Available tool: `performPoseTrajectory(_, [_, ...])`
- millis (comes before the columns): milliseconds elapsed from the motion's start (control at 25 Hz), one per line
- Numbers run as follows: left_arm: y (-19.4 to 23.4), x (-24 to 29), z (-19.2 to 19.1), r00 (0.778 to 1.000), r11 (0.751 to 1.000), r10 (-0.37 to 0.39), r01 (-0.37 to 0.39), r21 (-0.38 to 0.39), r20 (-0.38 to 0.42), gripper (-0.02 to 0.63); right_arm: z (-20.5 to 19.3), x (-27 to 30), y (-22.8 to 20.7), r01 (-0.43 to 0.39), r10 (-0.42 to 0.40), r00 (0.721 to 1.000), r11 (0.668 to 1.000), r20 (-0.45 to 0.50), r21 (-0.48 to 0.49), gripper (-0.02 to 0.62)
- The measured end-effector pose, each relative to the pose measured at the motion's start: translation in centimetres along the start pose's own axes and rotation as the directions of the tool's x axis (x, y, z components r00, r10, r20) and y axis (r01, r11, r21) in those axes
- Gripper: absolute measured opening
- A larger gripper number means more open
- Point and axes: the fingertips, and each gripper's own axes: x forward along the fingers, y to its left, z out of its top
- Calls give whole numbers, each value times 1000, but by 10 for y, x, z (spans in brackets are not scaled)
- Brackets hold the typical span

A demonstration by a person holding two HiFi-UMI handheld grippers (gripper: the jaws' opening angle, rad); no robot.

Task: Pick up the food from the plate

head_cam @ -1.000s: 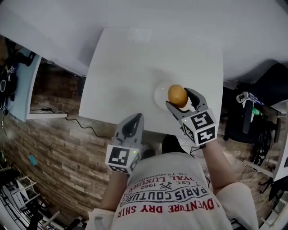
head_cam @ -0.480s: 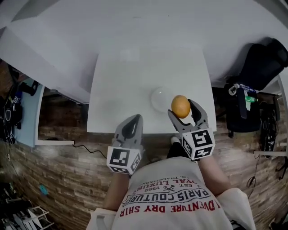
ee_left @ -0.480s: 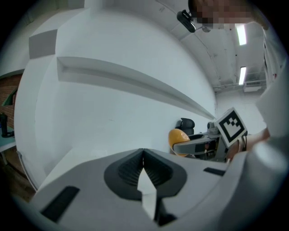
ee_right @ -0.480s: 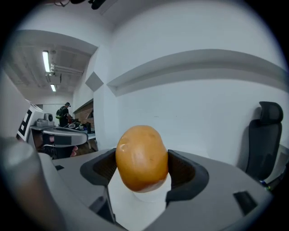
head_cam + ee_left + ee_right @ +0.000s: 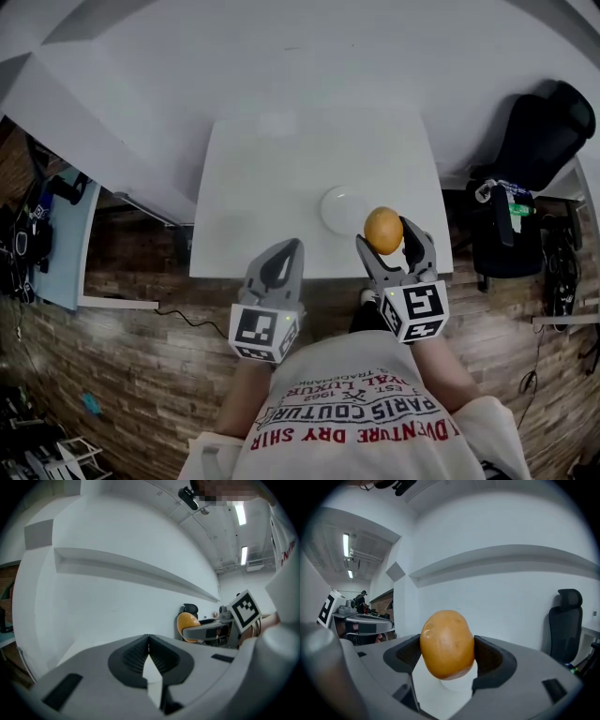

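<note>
A golden-brown potato is clamped between the jaws of my right gripper, lifted above the near right part of the white table. The right gripper view shows the same potato filling the gap between both jaws. The small white plate lies on the table just left of and beyond the potato, and looks bare. My left gripper hangs over the table's near edge, its jaws pressed together with nothing between them. The potato and right gripper also show far off in the left gripper view.
A black office chair stands right of the table, with a dark cluttered stand in front of it. A white wall ledge runs to the left. Brick-patterned floor surrounds me.
The right gripper has drawn the potato back toward me and slightly right, off the plate, which now shows uncovered. The left gripper has stayed almost still.
</note>
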Motion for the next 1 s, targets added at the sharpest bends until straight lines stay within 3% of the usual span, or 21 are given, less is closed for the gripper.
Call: performPoseTrajectory(1000, [0, 8, 5, 1000, 1000, 18, -18, -7, 24, 6, 12, 2, -5, -34, 35, 999, 999, 35, -16, 349])
